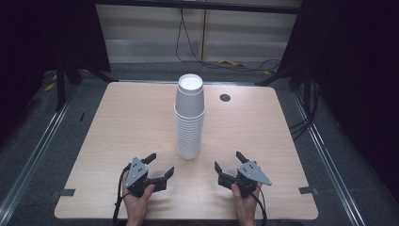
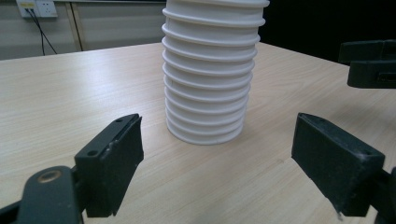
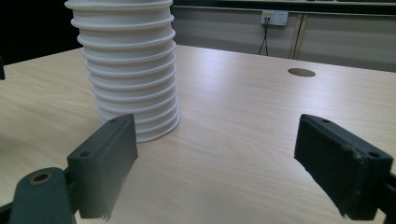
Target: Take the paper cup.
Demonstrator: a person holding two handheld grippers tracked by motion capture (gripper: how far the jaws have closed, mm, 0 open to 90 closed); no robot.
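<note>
In the high view, a tall stack of white paper cups (image 1: 189,117) is seen standing upside down mid-table (image 1: 117,122), with the left gripper (image 1: 159,167) and right gripper (image 1: 230,163) held low on either side of its base, both with jaws apart and nothing between them. In the left gripper view, the stack (image 2: 211,74) is framed ahead between the spread jaws, so the top cup would best be approached from higher up. In the right gripper view, the stack (image 3: 128,65) lies off to the left, so the lower cups could be steadied from that side while one cup is lifted.
</note>
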